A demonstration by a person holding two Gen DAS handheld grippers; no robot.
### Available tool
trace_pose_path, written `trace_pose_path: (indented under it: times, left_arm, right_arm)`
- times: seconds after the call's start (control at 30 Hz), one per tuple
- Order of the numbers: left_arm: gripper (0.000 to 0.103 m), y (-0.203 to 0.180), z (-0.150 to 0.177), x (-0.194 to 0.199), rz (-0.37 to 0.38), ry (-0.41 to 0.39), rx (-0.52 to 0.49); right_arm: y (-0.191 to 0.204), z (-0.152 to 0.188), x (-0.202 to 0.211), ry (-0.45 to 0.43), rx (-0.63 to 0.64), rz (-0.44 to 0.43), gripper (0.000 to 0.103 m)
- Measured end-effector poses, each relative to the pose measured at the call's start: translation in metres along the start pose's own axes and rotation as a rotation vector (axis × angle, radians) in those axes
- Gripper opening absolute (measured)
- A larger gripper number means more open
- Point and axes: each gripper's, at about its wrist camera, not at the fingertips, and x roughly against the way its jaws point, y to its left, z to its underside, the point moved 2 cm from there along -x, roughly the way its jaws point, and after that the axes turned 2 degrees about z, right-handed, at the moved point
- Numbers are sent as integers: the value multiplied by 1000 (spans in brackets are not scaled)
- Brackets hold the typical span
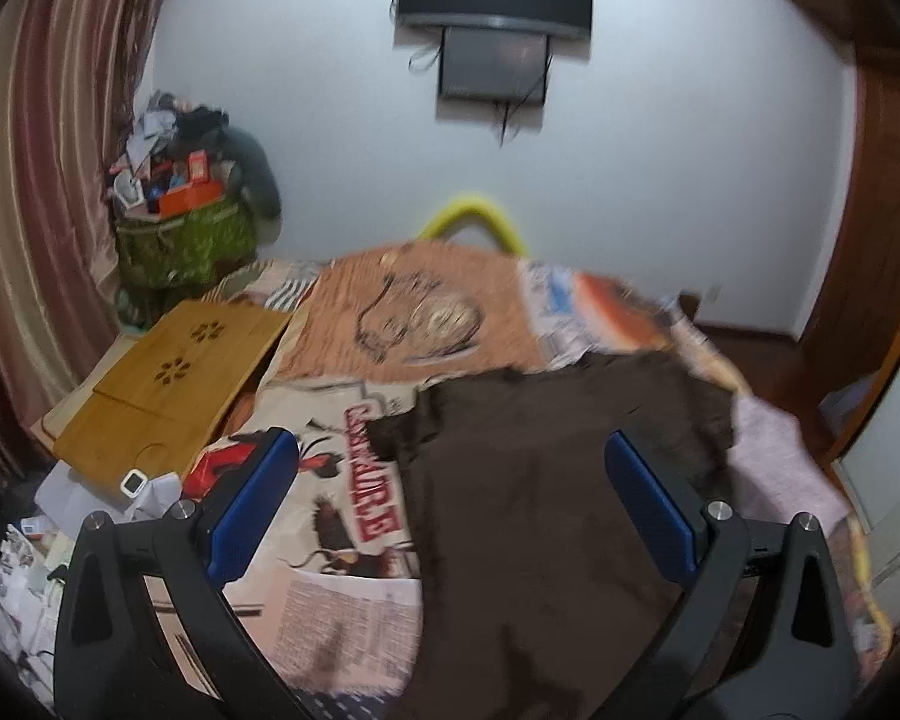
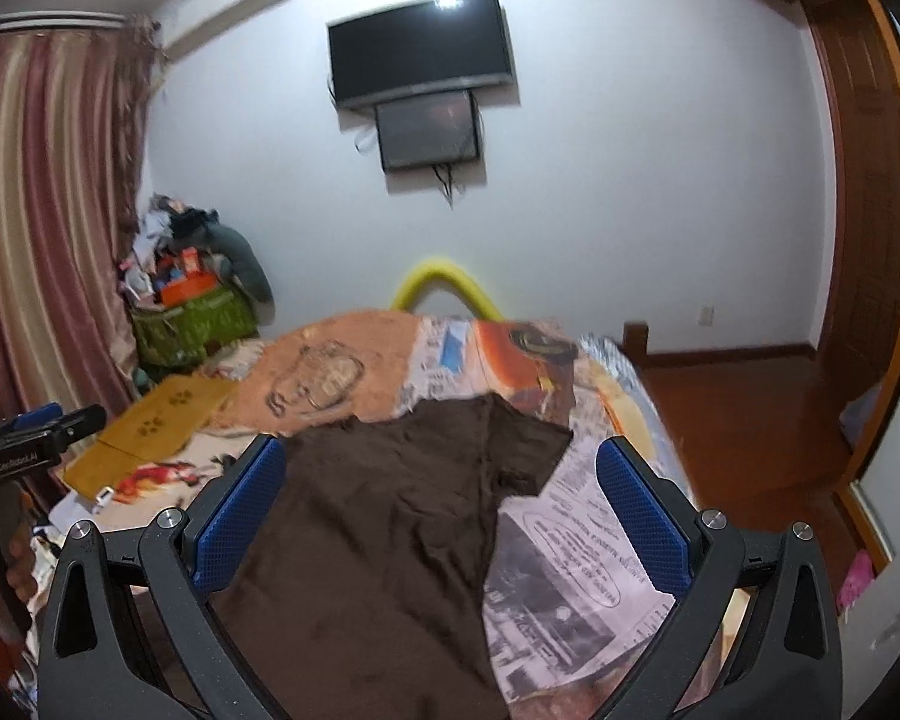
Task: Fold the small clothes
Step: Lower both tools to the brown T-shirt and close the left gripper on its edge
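Observation:
A dark brown T-shirt (image 1: pixel 546 492) lies spread flat on the bed's printed cover, collar end toward the far wall. In the right wrist view the same T-shirt (image 2: pixel 390 510) fills the middle, one short sleeve sticking out to the right. My left gripper (image 1: pixel 450 480) hovers above the shirt's near left part, open, blue pads wide apart and nothing between them. My right gripper (image 2: pixel 441 480) is also open above the shirt's near end, holding nothing. The left gripper's body (image 2: pixel 36 438) shows at the left edge of the right wrist view.
The bed cover (image 1: pixel 342 612) carries newspaper-style prints. A wooden lap tray (image 1: pixel 168 378) lies on the bed's left side. A green basket (image 1: pixel 180 252) heaped with clutter stands in the far left corner by striped curtains. A television (image 2: pixel 420 48) hangs on the far wall. Wooden floor (image 2: pixel 750 408) runs along the right.

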Motion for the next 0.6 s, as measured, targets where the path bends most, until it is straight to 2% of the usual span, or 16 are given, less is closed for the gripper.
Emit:
trace_pose_path:
  times: [0.07, 0.13, 0.2, 0.3, 0.37, 0.43, 0.5, 0.57, 0.6]
  left_arm:
    - [103, 11, 3, -26, -23, 44, -5]
    - [102, 22, 5, -54, -11, 91, 1]
    - [95, 32, 9, -77, -23, 126, 11]
    - [90, 41, 16, -111, -15, 197, 31]
    - [86, 50, 21, -130, -10, 239, 48]
    - [86, 55, 24, -143, -21, 270, 51]
    - [86, 64, 26, -163, -41, 299, 70]
    - [84, 72, 27, -180, -14, 331, 104]
    - [80, 75, 27, -190, 7, 348, 125]
  right_arm:
    - [-8, 5, -19, 46, -2, 12, 101]
    - [-16, 8, -33, 77, -5, 21, 99]
    - [-24, 12, -50, 127, -16, 25, 95]
    - [-34, 16, -72, 194, -39, 15, 82]
    - [-41, 20, -86, 237, -56, 15, 68]
    - [-49, 22, -100, 269, -69, 11, 61]
    - [-56, 25, -112, 305, -87, 4, 59]
    - [-61, 25, -123, 317, -97, 5, 58]
    - [-64, 24, -128, 323, -99, 11, 58]
